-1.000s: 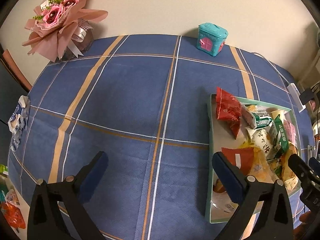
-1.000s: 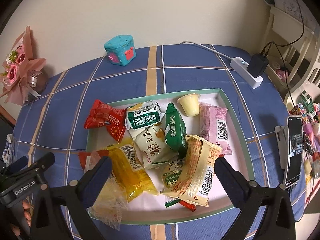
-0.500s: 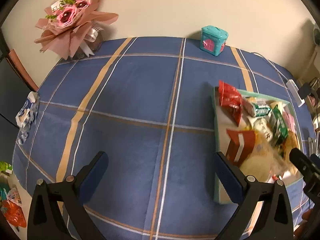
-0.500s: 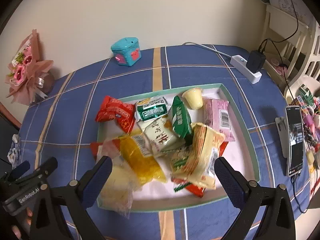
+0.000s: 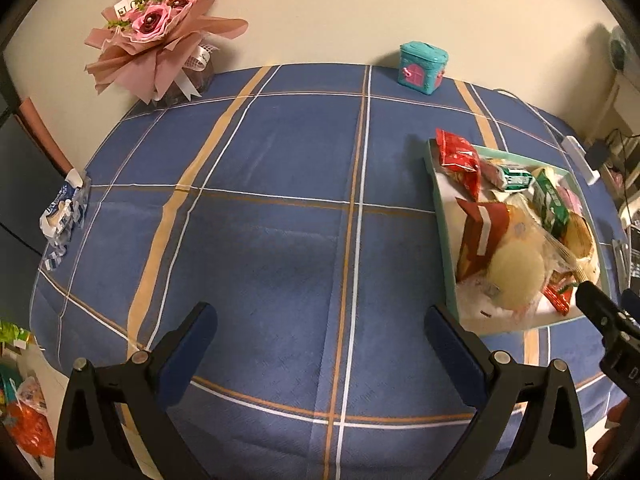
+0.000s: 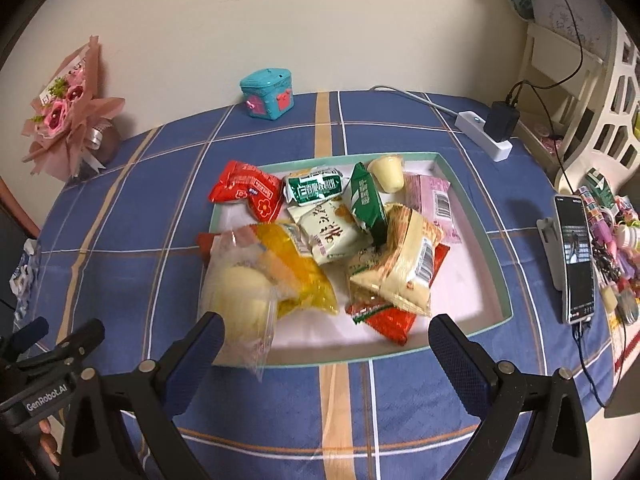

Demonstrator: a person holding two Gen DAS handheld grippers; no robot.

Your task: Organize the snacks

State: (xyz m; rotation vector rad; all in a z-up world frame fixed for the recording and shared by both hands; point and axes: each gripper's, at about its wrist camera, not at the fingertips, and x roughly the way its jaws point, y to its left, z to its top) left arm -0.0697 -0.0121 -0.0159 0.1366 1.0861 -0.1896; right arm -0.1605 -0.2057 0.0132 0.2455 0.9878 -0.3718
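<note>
A shallow green-rimmed tray (image 6: 500, 280) on the blue plaid tablecloth (image 6: 160, 184) holds several snack packets: a red packet (image 6: 244, 190), a green-and-white packet (image 6: 314, 189), a dark green packet (image 6: 366, 204), a yellow packet (image 6: 304, 272), a clear bag with a pale bun (image 6: 240, 296), a tan packet (image 6: 400, 268), a pink packet (image 6: 436, 204) and a jelly cup (image 6: 387, 168). My right gripper (image 6: 326, 344) is open and empty, just in front of the tray. My left gripper (image 5: 320, 336) is open and empty over bare cloth, left of the tray (image 5: 444, 224).
A pink flower bouquet (image 5: 160, 36) and a teal toy box (image 5: 422, 66) stand at the table's back by the wall. A crumpled blue-white wrapper (image 5: 64, 212) lies at the left edge. A power strip (image 6: 486, 136) and a phone on a stand (image 6: 576, 256) are at the right.
Both grippers have drawn back toward the near edge of the table, so more cloth and the whole tray show. Both stay open and empty. The snacks appear unmoved.
</note>
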